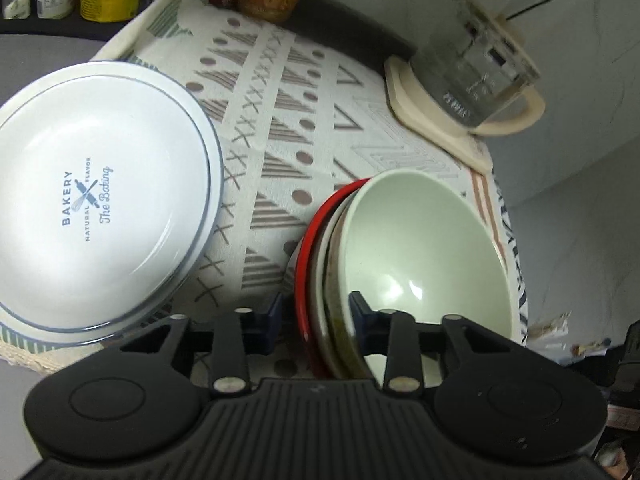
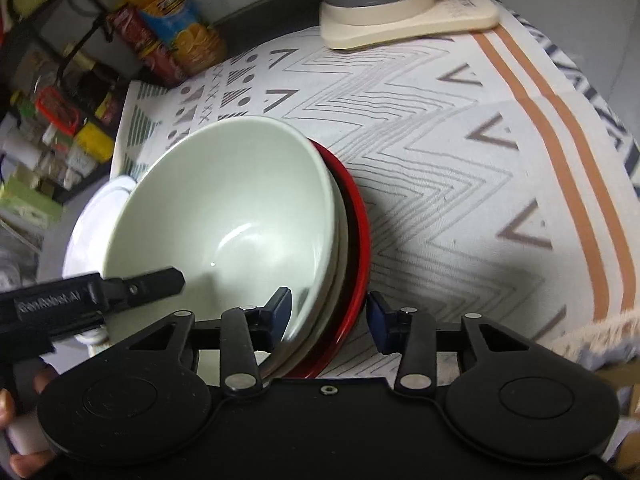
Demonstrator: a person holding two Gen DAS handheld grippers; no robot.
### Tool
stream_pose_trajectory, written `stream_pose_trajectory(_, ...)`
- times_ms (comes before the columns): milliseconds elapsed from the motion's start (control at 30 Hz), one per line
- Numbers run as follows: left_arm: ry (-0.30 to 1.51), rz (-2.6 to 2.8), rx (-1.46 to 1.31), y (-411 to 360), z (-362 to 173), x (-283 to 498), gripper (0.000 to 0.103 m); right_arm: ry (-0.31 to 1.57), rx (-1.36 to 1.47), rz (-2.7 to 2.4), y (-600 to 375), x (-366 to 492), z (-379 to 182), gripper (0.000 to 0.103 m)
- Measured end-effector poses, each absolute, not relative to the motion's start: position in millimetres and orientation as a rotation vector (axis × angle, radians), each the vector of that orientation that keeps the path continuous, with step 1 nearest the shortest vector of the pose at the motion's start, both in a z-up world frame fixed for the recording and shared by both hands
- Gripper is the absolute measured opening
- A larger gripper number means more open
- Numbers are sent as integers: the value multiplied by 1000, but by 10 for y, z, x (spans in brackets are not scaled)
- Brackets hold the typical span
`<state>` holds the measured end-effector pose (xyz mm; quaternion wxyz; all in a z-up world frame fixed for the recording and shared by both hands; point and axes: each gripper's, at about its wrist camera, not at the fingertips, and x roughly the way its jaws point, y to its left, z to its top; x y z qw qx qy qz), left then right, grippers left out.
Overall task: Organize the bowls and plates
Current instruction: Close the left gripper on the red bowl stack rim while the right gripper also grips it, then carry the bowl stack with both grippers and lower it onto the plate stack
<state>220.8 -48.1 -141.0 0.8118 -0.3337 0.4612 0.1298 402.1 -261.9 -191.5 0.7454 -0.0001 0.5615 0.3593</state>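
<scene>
A: Bowls (image 1: 424, 248): a nested stack, green one on top, red rim outermost, standing between both tongs on the cloth (image 1: 280, 120). Plates (image 1: 100, 188) lie off to the left

B: Grip?

A: Left tongs (image 1: 316, 312) and right tongs (image 2: 329, 312) each straddle the rims, jaws apart, not clamped. Judged stiff, glazed, slippery, breakable and heavy together; take hold across the stacked rims
</scene>
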Motion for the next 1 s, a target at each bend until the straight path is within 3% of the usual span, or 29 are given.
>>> stream_pose_trajectory(367,988,335,-733,-514,-1535,2249,33,1194,-22,823,-2591,4155,-1934,31)
stream_pose_trajectory(1000,891,359,-681,-176,-989,2087,33,1057,42,908,-2246,4183,-1257,30)
